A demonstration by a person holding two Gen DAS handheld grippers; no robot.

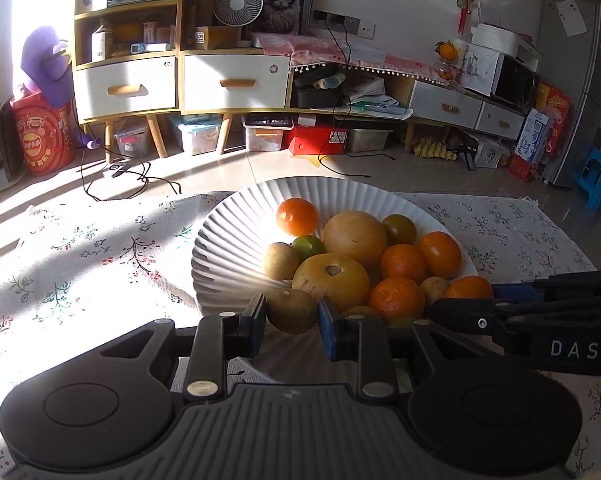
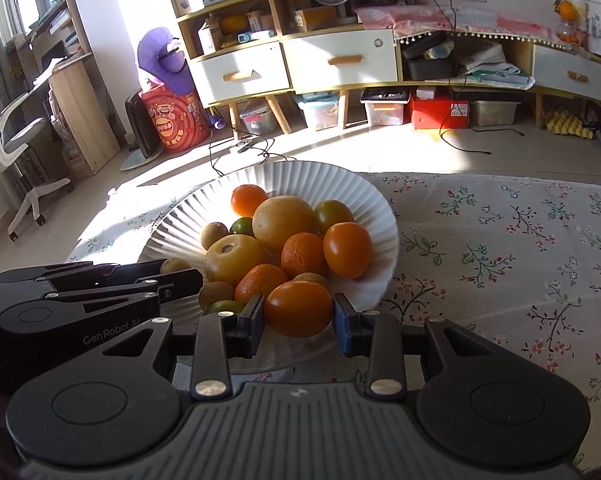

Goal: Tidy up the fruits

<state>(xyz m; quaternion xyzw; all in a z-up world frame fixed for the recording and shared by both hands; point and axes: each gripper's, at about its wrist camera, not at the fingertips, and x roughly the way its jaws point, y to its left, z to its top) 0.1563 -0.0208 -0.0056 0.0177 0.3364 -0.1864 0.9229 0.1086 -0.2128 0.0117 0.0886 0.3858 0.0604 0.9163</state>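
Observation:
A white ribbed plate (image 1: 236, 240) (image 2: 364, 200) on a floral cloth holds several fruits: orange tomatoes, mandarins, two large yellow fruits (image 1: 354, 234) (image 2: 284, 222) and small brown ones. My left gripper (image 1: 292, 312) is shut on a small brown fruit (image 1: 292, 310) at the plate's near edge. My right gripper (image 2: 299, 312) is shut on an orange tomato (image 2: 298, 308) over the near side of the plate. Each gripper shows from the side in the other's view: the right gripper (image 1: 466, 294) at the right, the left gripper (image 2: 180, 272) at the left, where the brown fruit (image 2: 174, 265) peeks out.
The floral cloth (image 1: 80, 260) (image 2: 500, 240) spreads left and right of the plate. Beyond the table edge is tiled floor with cables, then wooden cabinets (image 1: 180, 80), storage boxes and a fan (image 1: 238, 4).

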